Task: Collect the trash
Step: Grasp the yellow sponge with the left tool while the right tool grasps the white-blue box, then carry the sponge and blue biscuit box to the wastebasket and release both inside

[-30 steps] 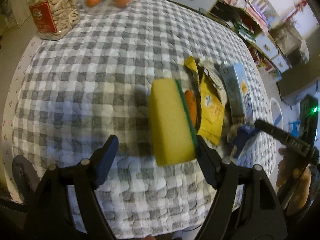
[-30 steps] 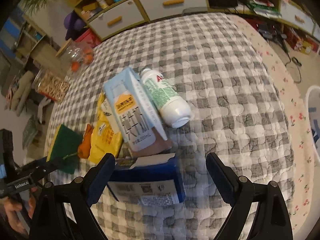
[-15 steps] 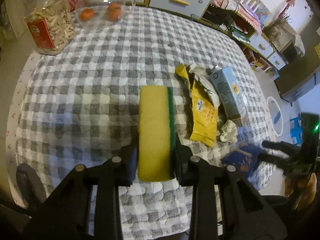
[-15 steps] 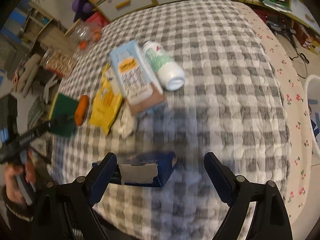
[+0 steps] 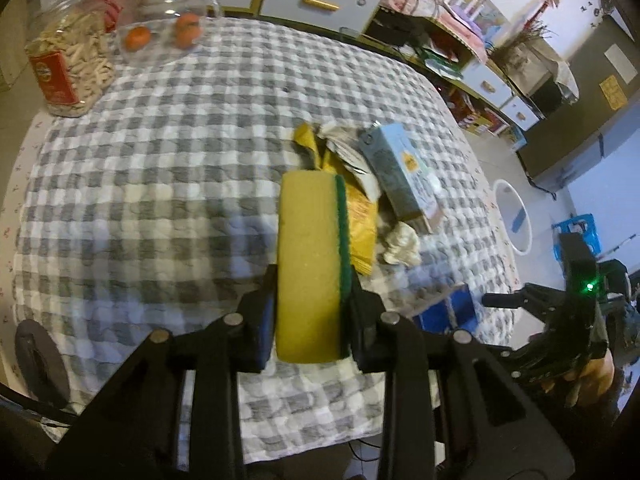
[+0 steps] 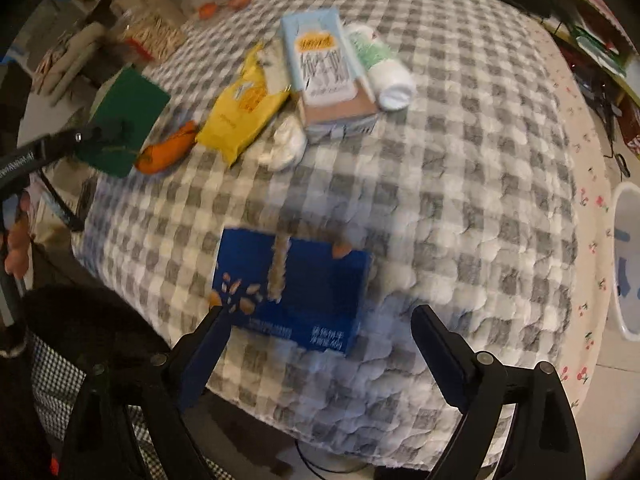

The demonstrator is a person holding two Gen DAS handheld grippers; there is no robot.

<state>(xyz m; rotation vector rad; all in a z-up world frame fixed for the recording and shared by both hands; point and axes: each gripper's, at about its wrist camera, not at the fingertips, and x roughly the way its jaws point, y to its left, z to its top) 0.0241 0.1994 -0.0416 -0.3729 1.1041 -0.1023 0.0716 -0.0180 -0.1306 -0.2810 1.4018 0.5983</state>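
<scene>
Your left gripper [image 5: 310,312] pinched the yellow and green sponge [image 5: 310,264] tight between its two pads, and the sponge was up off the checked tablecloth [image 5: 160,160].

Your right gripper [image 6: 320,340] was spread wide and its jaws were opening. The pads did not press on the blue box [image 6: 292,292]; only the left finger's tip overlapped its corner.

The blue box lay flat near the cloth's front edge. Past the box, toward the middle of the cloth, lay the rest of the trash: a yellow packet [image 6: 244,108], a pale blue carton [image 6: 324,68], a white bottle [image 6: 384,68], a crumpled tissue [image 6: 286,144] and an orange wrapper [image 6: 168,152].
</scene>
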